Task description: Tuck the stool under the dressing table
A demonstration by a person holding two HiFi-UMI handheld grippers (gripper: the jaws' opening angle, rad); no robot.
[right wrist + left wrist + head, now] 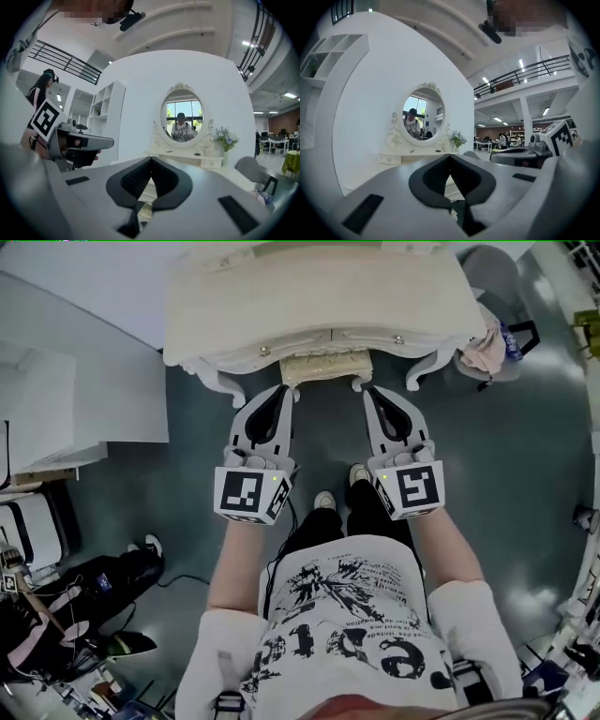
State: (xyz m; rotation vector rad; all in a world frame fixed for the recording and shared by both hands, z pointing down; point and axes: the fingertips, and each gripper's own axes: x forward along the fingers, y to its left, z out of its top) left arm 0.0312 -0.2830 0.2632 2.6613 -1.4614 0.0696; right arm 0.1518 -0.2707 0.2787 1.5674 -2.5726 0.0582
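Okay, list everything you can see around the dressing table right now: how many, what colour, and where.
cream carved wooden dressing table: one, cream, against the white wall ahead
cream rectangular stool: one, cream, under the table's front, between its legs
oval mirror in a white ornate frame: one, white, on the table
small bunch of flowers: one, blue and green, right of the mirror
grey chair: one, grey, right of the table
pink cloth: one, pink, at the chair
white open shelf unit: one, white, left of the table
left tongs: one, grey, shut and empty, by the stool's left edge
right tongs: one, grey, shut and empty, by its right edge
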